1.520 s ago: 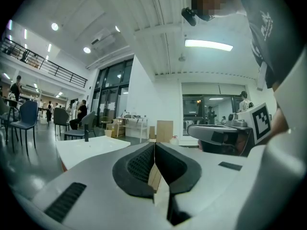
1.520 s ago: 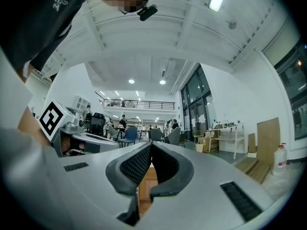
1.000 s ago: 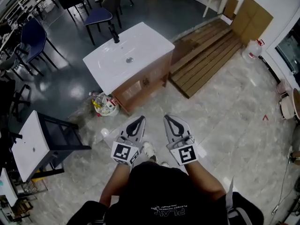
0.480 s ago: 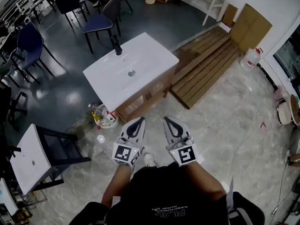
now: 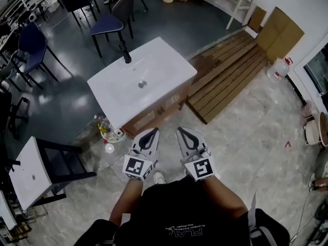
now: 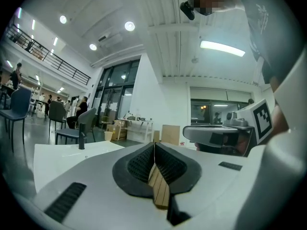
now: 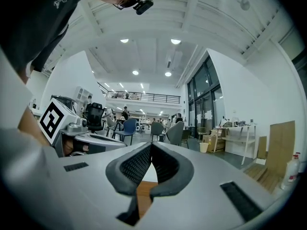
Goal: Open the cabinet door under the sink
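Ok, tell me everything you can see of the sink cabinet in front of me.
The sink cabinet is a free-standing unit: a brown wood-look box under a glossy white rectangular top with a shallow basin, a round drain and a black tap at the far edge. It stands upright, angled to the head view. Its front doors look closed. Bottles lie by its near-left corner; a wooden pallet lies close on its right.

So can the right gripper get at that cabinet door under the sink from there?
Probably not quite yet, though nothing blocks it. The right gripper hangs shut, short of the cabinet door below the sink, with only bare floor between them.
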Demonstrator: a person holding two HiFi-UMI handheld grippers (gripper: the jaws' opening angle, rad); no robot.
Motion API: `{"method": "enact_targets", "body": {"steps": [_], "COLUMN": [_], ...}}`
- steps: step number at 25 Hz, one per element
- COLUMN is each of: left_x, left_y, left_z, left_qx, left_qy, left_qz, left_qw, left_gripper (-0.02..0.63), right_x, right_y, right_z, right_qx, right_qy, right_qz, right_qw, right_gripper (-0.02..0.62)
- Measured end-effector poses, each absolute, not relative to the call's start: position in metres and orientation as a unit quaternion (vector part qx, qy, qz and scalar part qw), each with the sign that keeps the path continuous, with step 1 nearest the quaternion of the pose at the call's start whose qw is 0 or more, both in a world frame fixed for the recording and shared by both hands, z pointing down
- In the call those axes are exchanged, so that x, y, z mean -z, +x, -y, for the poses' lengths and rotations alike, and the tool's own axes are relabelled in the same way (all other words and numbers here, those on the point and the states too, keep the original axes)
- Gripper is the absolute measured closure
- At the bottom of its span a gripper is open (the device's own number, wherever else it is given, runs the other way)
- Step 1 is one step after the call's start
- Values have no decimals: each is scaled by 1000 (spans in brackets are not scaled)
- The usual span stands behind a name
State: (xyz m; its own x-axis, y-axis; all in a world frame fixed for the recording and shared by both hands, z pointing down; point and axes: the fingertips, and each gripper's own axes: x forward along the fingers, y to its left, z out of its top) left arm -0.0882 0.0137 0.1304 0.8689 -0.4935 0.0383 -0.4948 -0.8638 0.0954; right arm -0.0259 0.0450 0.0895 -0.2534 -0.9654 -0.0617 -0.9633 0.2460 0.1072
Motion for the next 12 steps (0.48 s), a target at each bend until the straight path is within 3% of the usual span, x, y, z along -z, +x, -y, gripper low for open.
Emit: {"method": "enact_targets", "body": {"steps": [12], "left_x": [-162], "left_y": [-7], "left_z": [58], "left_qx": [-22], "left_qy": [934], "left_qz": [349], "left_qw": [75], "left_gripper": [583], "right_x": [-139], "right_y": [49], "right_z": [39], "right_qx": [30], "right_qy": [535], "right_qz": [844], "right_qw": [18], "right_gripper": [574]}}
